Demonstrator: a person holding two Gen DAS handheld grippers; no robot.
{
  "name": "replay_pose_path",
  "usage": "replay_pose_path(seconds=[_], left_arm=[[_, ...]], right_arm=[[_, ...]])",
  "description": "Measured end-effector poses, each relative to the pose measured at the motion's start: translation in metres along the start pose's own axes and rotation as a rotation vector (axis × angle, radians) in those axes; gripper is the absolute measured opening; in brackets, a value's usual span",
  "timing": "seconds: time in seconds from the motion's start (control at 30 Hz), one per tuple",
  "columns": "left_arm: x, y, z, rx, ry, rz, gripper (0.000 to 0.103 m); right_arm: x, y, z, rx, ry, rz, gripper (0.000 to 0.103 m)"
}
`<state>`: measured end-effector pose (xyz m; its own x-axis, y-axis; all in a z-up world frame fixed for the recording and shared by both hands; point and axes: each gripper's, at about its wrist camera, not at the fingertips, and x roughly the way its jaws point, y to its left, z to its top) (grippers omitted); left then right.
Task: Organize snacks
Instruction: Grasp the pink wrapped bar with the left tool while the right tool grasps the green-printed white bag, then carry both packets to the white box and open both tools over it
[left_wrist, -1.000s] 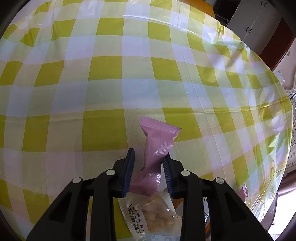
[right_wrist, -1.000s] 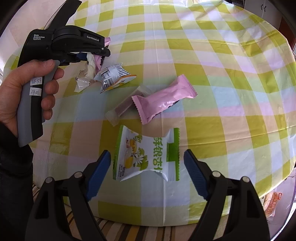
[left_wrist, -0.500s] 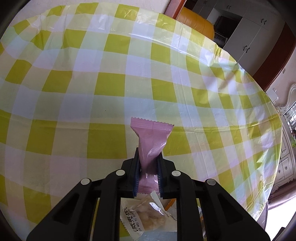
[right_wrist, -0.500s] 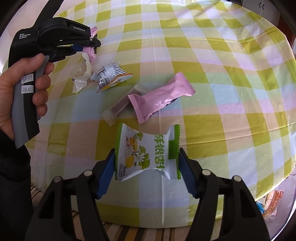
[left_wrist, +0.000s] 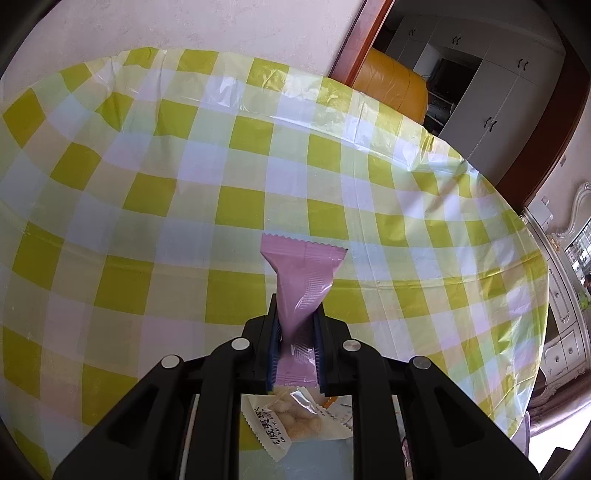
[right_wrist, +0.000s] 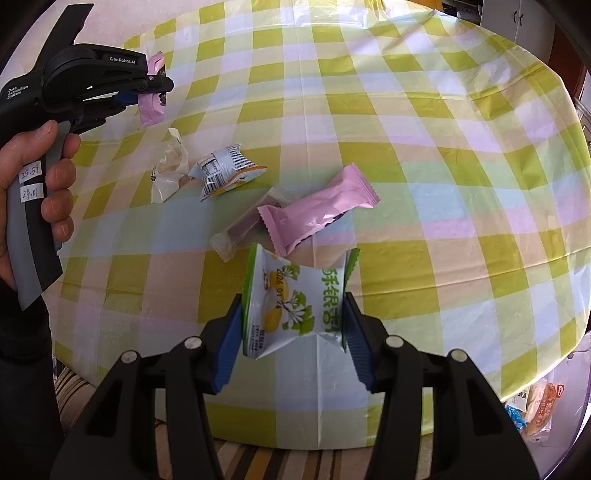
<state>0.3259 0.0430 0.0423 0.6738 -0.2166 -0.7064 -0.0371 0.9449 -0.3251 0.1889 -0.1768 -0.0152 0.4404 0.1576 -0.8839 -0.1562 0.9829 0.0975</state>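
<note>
My left gripper (left_wrist: 295, 332) is shut on a pink snack packet (left_wrist: 303, 288) and holds it up off the yellow-check table (left_wrist: 147, 221). The right wrist view shows that left gripper (right_wrist: 153, 92) at the upper left, in a person's hand (right_wrist: 55, 184), with the pink packet (right_wrist: 152, 107) hanging from it. My right gripper (right_wrist: 293, 332) is closing its jaws on a green-and-white snack packet (right_wrist: 295, 302) at the table's near edge. Both blue pads press on the packet's ends and it buckles upward.
On the tablecloth (right_wrist: 406, 110) lie a second pink packet (right_wrist: 321, 210), a clear-wrapped brown bar (right_wrist: 247, 225), a barcode-printed white packet (right_wrist: 225, 171) and a clear packet (right_wrist: 168, 173). An orange chair (left_wrist: 391, 85) stands beyond the table. More snacks (right_wrist: 539, 410) lie on the floor at the right.
The left jaws shut on the pink packet and lifted it off the table. The right jaws came in from wide open onto the green-and-white packet, which has buckled.
</note>
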Motion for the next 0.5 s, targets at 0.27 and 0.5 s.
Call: replay_pose_path(seconds=[0.27,0.5], left_arm=[[-0.024,-0.026,-0.011,0.041,-0.007,-0.054,0.016],[-0.030,-0.071,-0.036,0.118,0.034,-0.122,0.016]], right_arm=[[-0.014,-0.009,0.000,0.016,-0.033,-0.015,0.052],[-0.029,-0.024,-0.004,0.043,-0.054,-0.026,0.052]])
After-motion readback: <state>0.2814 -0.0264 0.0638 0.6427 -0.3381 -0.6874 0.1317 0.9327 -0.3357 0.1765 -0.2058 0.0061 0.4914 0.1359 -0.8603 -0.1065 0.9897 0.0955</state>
